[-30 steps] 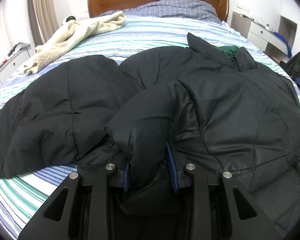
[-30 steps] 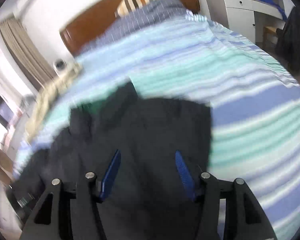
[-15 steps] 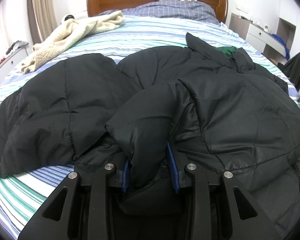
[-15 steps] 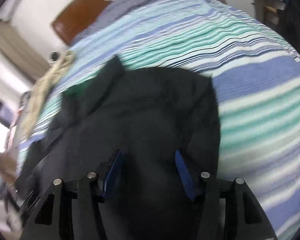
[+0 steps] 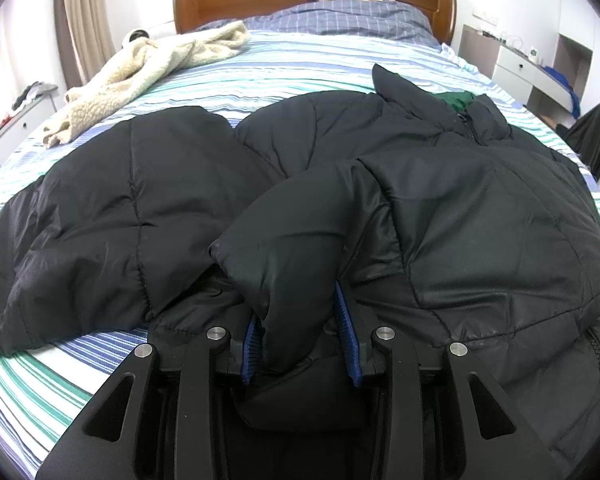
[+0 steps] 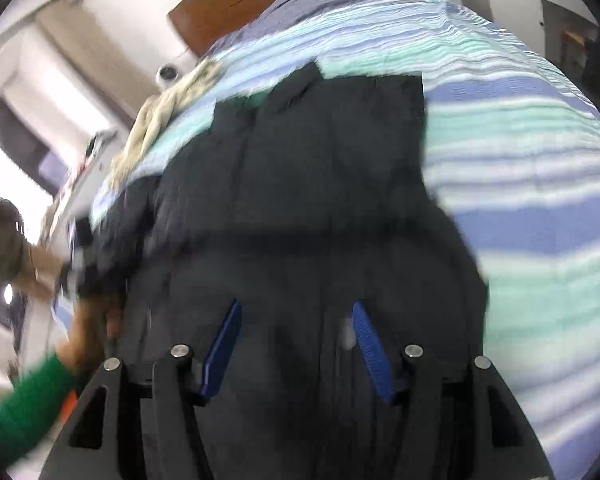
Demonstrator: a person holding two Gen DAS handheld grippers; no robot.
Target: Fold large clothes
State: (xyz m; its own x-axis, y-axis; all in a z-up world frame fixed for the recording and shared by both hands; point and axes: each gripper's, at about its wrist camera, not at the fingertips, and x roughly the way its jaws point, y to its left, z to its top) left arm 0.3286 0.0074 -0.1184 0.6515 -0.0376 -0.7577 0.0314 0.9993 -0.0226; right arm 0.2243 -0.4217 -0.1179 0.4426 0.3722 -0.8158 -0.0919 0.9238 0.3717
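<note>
One big black puffer jacket (image 5: 480, 216) is spread across the striped bed (image 5: 300, 64), collar toward the headboard and zip running down from it. The left sleeve (image 5: 112, 200) is flung out to the side.

Handling, as a guess: bulky and air-filled but light. The soft quilted fill will spring back after a fold, and the shell looks slick and shiny, so a shallow pinch will likely slip. Better to grab at stitched seams, cuff, hem or shoulder line, not mid-panel, and take a deep bite through the padding.

The left gripper (image 5: 300, 320) has its jaws clamped on a thick wad of the jacket near the lower edge. Fabric bulges between the blue pads (image 5: 346, 320), so the hold looks solid.

The right gripper (image 6: 296, 344) has its jaws spread wide over the jacket body, gripping nothing. That view is motion-blurred, so I can't tell whether its fingers touch the fabric.

The cream fleece (image 5: 148, 68) lies near the headboard, well apart from the jacket.
</note>
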